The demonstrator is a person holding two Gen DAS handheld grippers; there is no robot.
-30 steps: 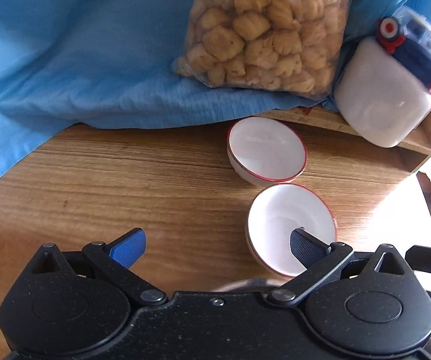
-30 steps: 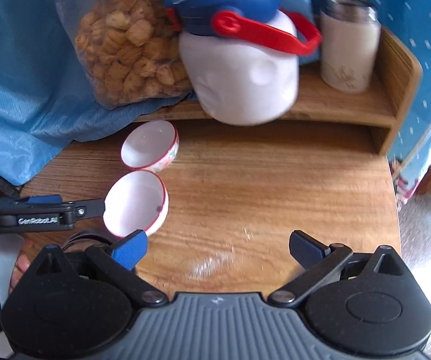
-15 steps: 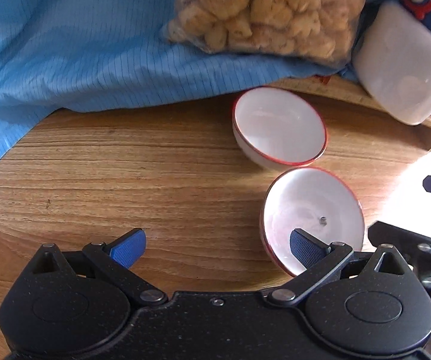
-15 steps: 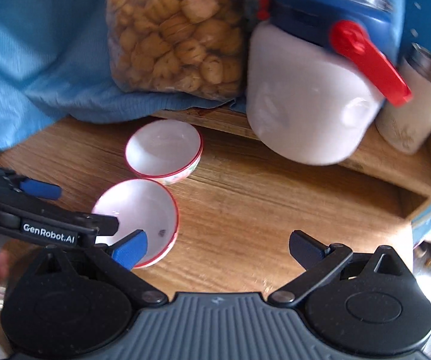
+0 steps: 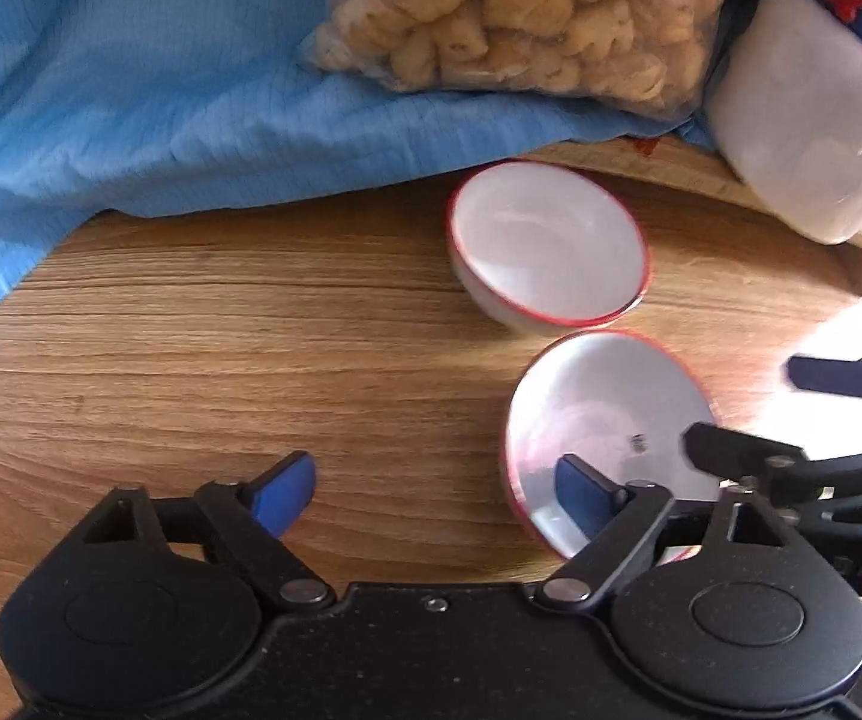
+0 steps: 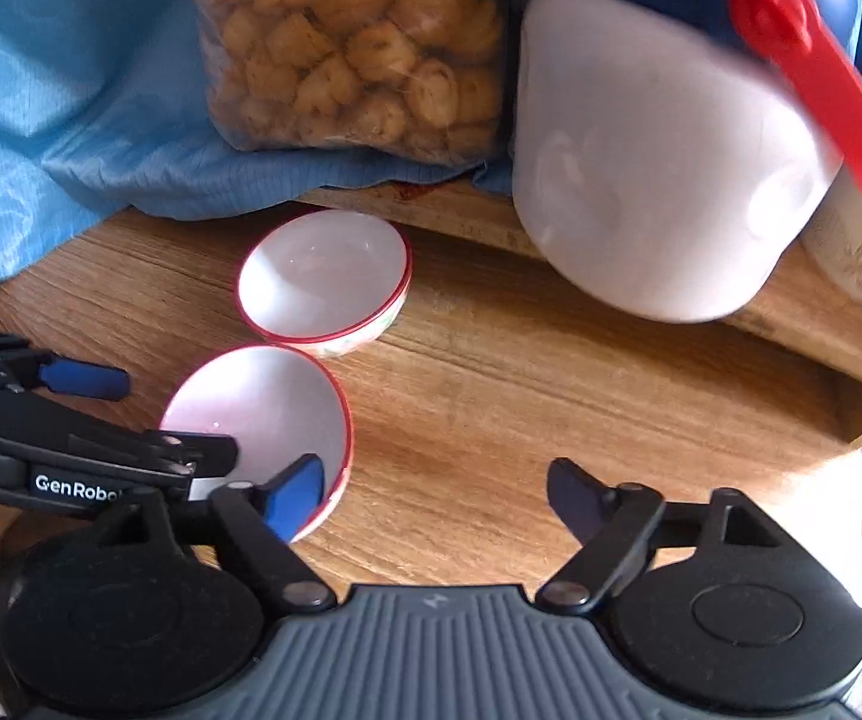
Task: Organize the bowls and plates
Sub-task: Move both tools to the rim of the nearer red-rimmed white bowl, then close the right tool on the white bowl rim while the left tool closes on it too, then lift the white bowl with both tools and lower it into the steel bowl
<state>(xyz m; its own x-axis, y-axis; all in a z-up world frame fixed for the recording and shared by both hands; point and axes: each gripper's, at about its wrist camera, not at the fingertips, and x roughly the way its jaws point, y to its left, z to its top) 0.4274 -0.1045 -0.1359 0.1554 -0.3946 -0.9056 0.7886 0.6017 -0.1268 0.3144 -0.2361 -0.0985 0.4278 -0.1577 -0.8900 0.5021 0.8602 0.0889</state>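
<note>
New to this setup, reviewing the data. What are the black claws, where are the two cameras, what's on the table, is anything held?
No robot here: a person holds a two-finger hand gripper in each hand, each carrying a fisheye camera looking along its fingers. One picture looks out from the left gripper, the other from the right gripper; each also sees the other tool coming in from the side.

On the wooden table stand two white bowls with red rims, side by side: the near bowl and the far bowl. Behind them are a blue cloth, a bag of snacks and a white jug with a blue lid.

Both grippers are closing, each with one finger inside the near bowl. Its rim is not yet pinched, so nothing is held.
</note>
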